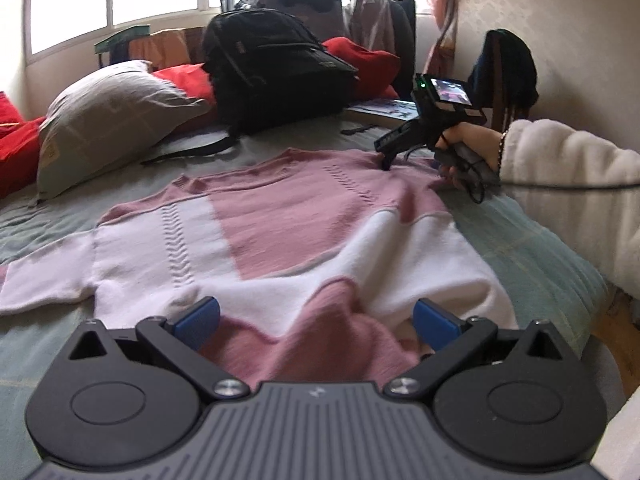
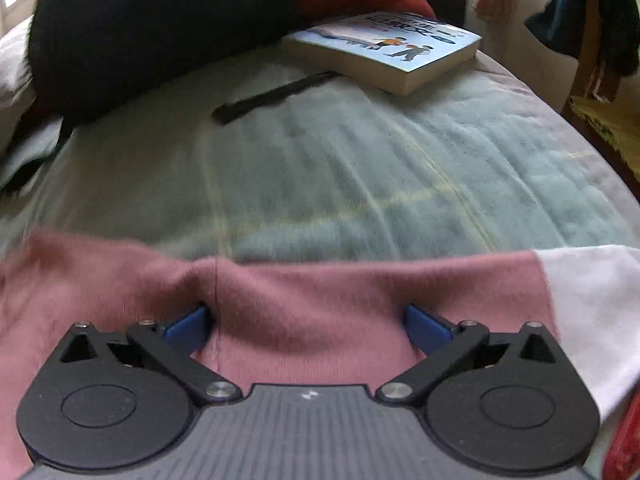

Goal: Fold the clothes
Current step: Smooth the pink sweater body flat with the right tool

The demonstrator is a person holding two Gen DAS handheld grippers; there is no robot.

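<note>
The pink-and-white sweater point(image 1: 280, 224) is running off the left edge of the left wrist view, its sleeve cuff cut away, and its near hem is disappearing beneath the left gripper point(image 1: 316, 322). In the right wrist view, motion blur is smearing the sweater's far edge, and the backpack point(image 2: 152, 28) is being cropped by the top edge. The book point(image 2: 384, 50) title is showing too small to read.

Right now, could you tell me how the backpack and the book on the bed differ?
The backpack is black, bulky and soft, propped upright against the red bedding; the book is pale blue, thin and stiff, and lies flat. The backpack trails a loose strap across the cover; the book has nothing hanging from it. Both sit on the bed beyond the sweater.
</note>
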